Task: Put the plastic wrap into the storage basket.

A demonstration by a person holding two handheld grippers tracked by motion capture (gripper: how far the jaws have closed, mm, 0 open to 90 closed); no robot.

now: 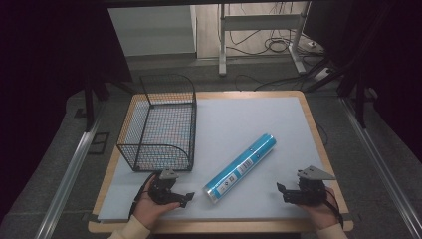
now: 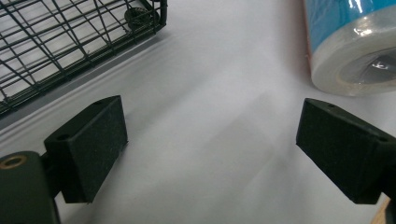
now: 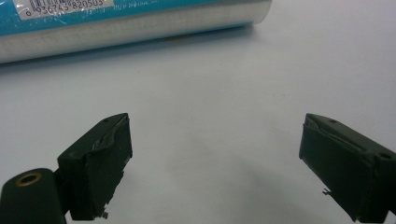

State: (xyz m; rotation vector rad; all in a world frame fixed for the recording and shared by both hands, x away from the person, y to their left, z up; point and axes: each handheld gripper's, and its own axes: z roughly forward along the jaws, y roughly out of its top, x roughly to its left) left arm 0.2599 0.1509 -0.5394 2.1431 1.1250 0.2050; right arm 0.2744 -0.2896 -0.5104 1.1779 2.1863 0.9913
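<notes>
A long blue tube (image 1: pixel 241 168) with a white label and a clear plastic end lies diagonally on the pale mat (image 1: pixel 234 124). Its near end (image 2: pixel 355 44) shows at the upper right of the left gripper view, and its side (image 3: pixel 126 21) runs along the top of the right gripper view. My left gripper (image 1: pixel 186 198) rests low at the front left, left of the tube's near end, jaws wide open over bare mat (image 2: pixel 212 154). At the front right, my right gripper (image 1: pixel 282 192) points left toward the tube, open with nothing between its jaws (image 3: pixel 212 163).
A black wire basket (image 1: pixel 160 122) stands on the mat's left side, just beyond the left gripper; its corner (image 2: pixel 70 42) shows close by. The wooden table edge (image 1: pixel 219 226) runs along the front. Desk legs and cables lie on the floor behind.
</notes>
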